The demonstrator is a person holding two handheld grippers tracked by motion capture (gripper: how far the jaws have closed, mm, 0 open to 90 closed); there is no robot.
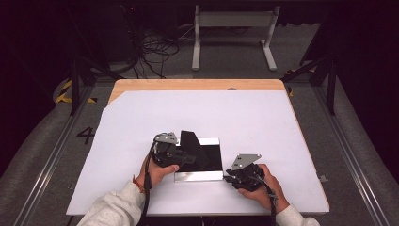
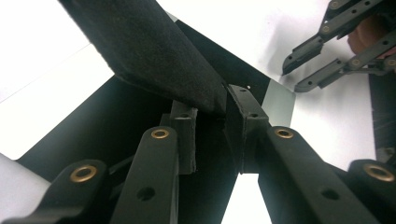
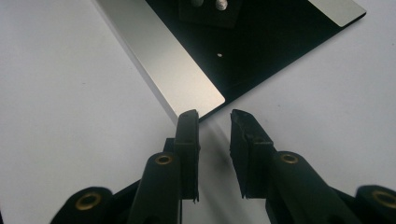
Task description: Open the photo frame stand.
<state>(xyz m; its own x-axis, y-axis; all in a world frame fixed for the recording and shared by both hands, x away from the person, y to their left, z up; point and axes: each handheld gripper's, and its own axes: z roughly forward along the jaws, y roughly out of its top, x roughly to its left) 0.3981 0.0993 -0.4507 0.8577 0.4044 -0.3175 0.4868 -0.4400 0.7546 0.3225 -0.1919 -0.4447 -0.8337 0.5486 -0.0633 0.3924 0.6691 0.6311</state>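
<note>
Left claw (image 2: 212, 116) clenched on black flap (image 2: 154, 51) above flat black tray (image 3: 261, 42); right claw (image 3: 212, 116) released, beside tray corner.

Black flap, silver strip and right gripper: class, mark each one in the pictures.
Black flap (image 2: 154, 56): left gripper view, middle of its felt-like face.
Silver strip (image 3: 163, 60): right gripper view, middle of its flat top.
Right gripper (image 3: 214, 116): right gripper view, midway between its fingertips.

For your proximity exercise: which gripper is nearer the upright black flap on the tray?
Left. The left gripper has the black flap between its fingers; the right gripper sits off the tray's near corner.
</note>
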